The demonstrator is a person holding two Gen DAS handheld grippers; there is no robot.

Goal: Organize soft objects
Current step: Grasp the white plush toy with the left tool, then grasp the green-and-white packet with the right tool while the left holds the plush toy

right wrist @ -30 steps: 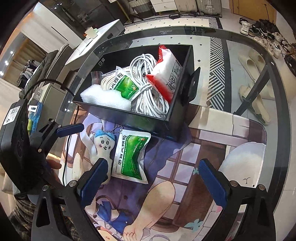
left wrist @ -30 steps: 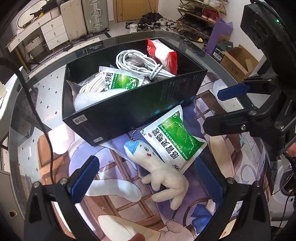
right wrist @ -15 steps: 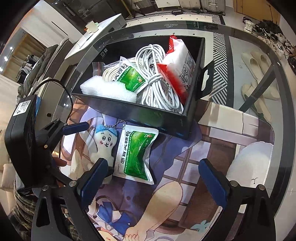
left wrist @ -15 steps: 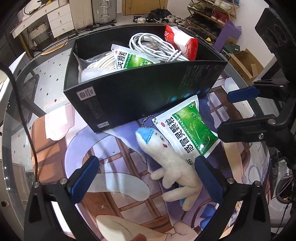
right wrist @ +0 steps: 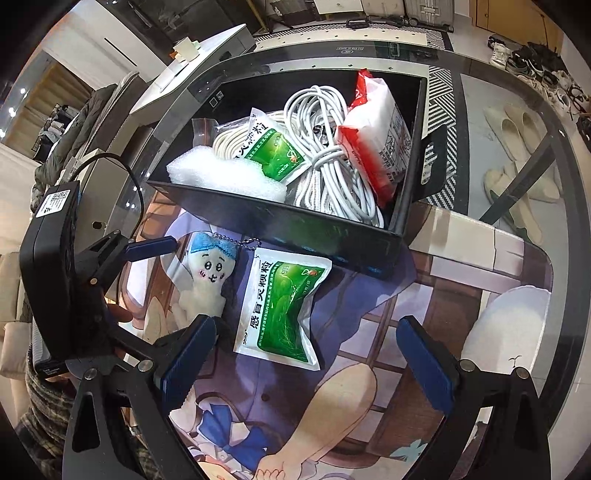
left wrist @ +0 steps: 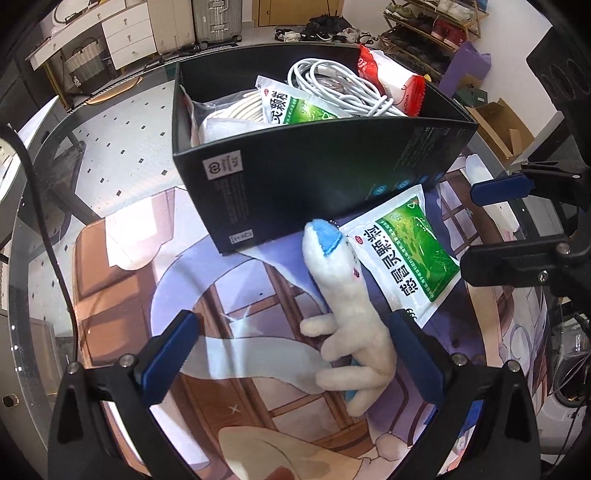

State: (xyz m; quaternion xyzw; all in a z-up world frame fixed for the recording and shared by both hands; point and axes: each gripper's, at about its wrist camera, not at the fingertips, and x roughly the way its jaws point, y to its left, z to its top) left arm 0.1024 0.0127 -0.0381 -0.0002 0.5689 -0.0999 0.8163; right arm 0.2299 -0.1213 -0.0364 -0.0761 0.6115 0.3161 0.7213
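Observation:
A small white plush toy [left wrist: 347, 306] with a blue cap and a bead chain lies on the printed mat in front of the black box [left wrist: 314, 173]. My left gripper [left wrist: 291, 354] is open, its fingers on either side of the plush's legs without touching. In the right wrist view the plush [right wrist: 205, 277] lies left of a green sachet [right wrist: 284, 302]. My right gripper [right wrist: 306, 354] is open just in front of that sachet, nothing between its pads. The box [right wrist: 295, 225] holds white cables, foam, a second green sachet and a red-and-white pack.
The glass table carries a printed anime mat [right wrist: 354, 325]. The left gripper's body [right wrist: 66, 266] and a hand stand at the left of the right wrist view. Beyond the table lie slippers [right wrist: 517, 147], suitcases, drawers and a shoe rack [left wrist: 436, 26].
My left gripper has come lower and closer, so the plush now lies between its fingers. The right gripper has drawn nearer to the green sachet and the box. Both stay open.

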